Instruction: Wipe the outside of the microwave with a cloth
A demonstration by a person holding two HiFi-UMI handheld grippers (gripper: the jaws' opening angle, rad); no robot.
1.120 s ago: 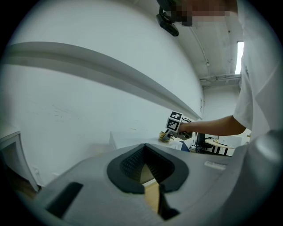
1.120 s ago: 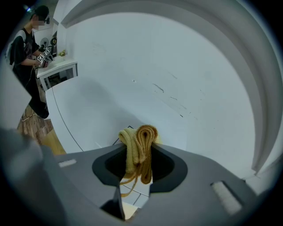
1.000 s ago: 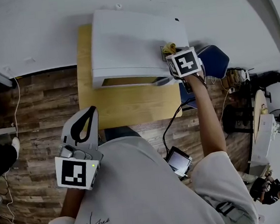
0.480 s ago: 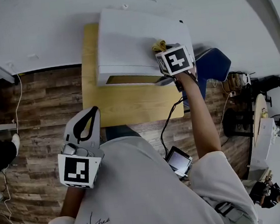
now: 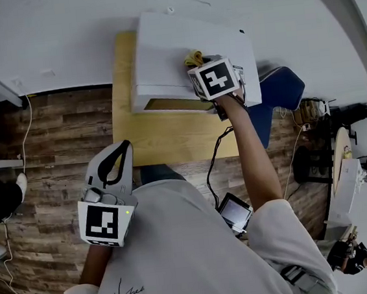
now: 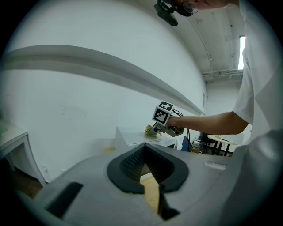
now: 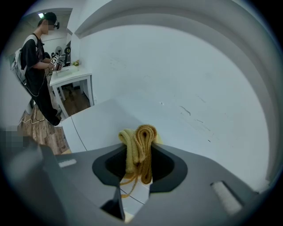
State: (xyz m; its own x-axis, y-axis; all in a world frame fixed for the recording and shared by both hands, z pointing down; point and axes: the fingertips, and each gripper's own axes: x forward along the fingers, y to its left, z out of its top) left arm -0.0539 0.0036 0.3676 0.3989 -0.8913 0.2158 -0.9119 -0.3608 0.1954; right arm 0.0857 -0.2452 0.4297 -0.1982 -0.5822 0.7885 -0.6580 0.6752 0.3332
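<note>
While the right gripper (image 5: 200, 68) pinches the bunched yellow cloth (image 5: 193, 58) in its fingers on the microwave (image 5: 166, 40) top, at twelve o'clock on the counter (image 5: 169, 135), the left gripper (image 5: 122, 146) hangs at seven o'clock, fingers closed on nothing. The cloth looks soft, light and floppy, so it is probably best gripped across its folds.

The right gripper (image 5: 199, 68), clamping the yellow cloth (image 5: 193, 58), has slid from the microwave's (image 5: 160, 47) right edge toward the middle of its top.
</note>
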